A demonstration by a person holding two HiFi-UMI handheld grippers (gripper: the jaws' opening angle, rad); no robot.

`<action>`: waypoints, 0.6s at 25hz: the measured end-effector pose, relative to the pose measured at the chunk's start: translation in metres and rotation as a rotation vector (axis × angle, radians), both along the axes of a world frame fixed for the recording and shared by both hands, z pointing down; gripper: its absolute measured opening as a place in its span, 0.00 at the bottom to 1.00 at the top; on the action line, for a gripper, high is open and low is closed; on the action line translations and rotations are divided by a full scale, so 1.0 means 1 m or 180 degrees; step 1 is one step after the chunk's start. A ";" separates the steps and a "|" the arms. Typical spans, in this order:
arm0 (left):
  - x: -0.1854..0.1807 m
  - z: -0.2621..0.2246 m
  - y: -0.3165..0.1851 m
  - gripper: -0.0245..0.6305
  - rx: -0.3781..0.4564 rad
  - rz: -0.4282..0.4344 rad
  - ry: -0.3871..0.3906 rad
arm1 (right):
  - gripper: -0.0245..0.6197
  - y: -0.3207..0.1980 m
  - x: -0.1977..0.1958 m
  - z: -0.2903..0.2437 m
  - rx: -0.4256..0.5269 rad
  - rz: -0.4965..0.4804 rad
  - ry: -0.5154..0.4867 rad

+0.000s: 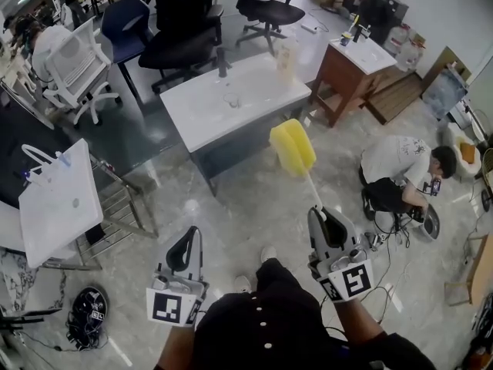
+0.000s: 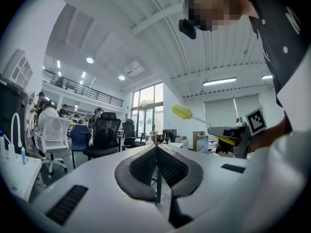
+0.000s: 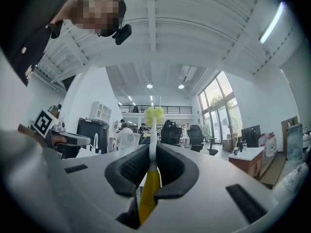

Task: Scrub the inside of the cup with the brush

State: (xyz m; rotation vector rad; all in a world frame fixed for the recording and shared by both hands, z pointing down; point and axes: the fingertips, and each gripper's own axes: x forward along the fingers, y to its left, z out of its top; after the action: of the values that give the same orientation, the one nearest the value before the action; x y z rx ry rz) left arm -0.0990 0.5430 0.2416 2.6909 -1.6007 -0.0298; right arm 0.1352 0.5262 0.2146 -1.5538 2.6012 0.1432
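Note:
My right gripper [image 1: 322, 216] is shut on the handle of a brush [image 1: 311, 182], whose yellow sponge head [image 1: 293, 146] points up and away over the floor. In the right gripper view the yellow handle [image 3: 148, 193] sits between the closed jaws of that gripper [image 3: 152, 149], and the sponge head [image 3: 154, 113] stands beyond them. My left gripper [image 1: 185, 245] is shut with nothing in it, its jaws [image 2: 157, 149] pressed together. A small clear glass [image 1: 231, 99] and a tall pale cup [image 1: 286, 56] stand on the white sink counter [image 1: 254, 102], well ahead of both grippers.
A black faucet [image 1: 223, 62] rises at the counter's back. Office chairs [image 1: 181, 29] stand behind it. Another white basin [image 1: 58, 199] on a metal frame is at the left, and a wooden-cabinet sink [image 1: 356, 62] at the far right. A person [image 1: 400, 172] crouches on the floor at the right among cables.

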 end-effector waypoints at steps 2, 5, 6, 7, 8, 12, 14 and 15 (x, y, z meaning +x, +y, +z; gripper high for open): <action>0.000 0.002 -0.008 0.08 -0.0003 -0.0007 0.0013 | 0.11 -0.008 0.000 0.001 -0.0012 0.0006 0.0014; 0.003 0.004 -0.021 0.08 -0.0012 -0.0032 0.0015 | 0.11 -0.023 0.003 0.004 -0.0013 0.0006 0.0039; 0.004 0.004 -0.027 0.08 -0.0012 -0.0042 0.0017 | 0.11 -0.030 0.005 0.005 -0.0015 0.0011 0.0046; 0.005 0.006 -0.034 0.08 -0.0013 -0.0055 0.0023 | 0.11 -0.037 0.006 0.007 -0.0014 0.0015 0.0049; 0.006 0.007 -0.041 0.08 -0.0019 -0.0071 0.0030 | 0.11 -0.045 0.008 0.007 -0.0001 0.0013 0.0046; 0.014 0.007 -0.072 0.08 -0.0030 -0.0115 0.0024 | 0.11 -0.079 0.018 0.005 0.0049 -0.0029 0.0036; 0.017 0.006 -0.091 0.08 -0.0032 -0.0132 0.0015 | 0.11 -0.100 0.021 0.005 0.0042 -0.0052 0.0042; 0.019 0.005 -0.100 0.08 -0.0031 -0.0143 0.0014 | 0.11 -0.109 0.022 0.005 0.0038 -0.0066 0.0048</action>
State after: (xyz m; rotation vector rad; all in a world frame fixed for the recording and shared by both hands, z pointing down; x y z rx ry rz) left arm -0.0803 0.4426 0.2466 2.6456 -1.6554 -0.0279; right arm 0.1567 0.4167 0.2196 -1.5270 2.6221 0.1690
